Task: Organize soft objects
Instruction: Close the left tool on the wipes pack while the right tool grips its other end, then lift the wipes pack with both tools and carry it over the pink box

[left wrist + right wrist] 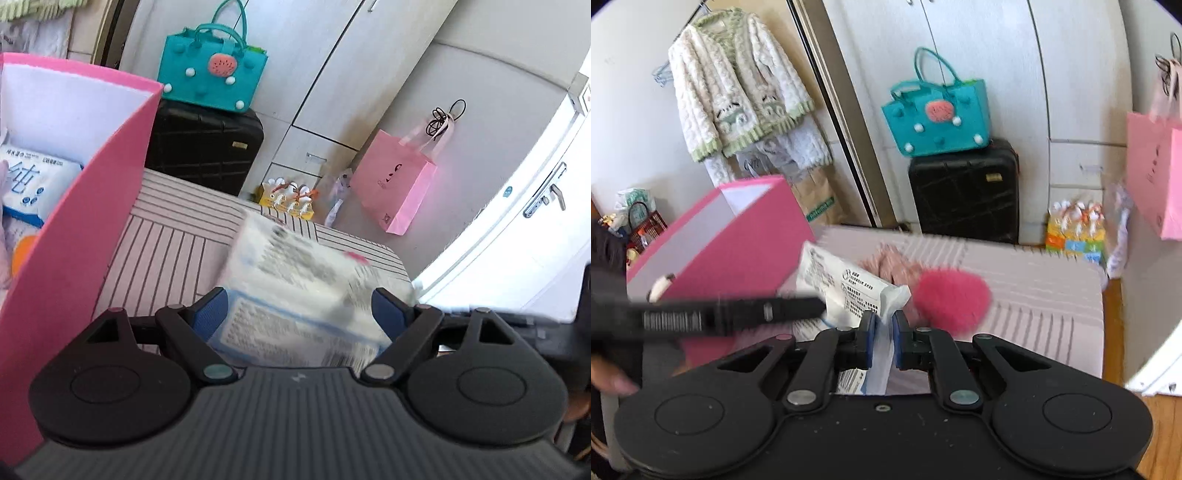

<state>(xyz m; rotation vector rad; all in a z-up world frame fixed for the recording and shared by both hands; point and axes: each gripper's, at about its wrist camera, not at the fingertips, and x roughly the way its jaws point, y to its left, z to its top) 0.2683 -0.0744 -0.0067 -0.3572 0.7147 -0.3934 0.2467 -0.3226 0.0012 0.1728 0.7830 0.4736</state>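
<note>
Right wrist view, right gripper (884, 325) pinching tissue pack (846, 284), left gripper (301, 314) clasping its width

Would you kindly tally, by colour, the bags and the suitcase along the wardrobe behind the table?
Teal bag: 1
Black suitcase: 1
Pink paper bag: 1
Total: 3
</note>
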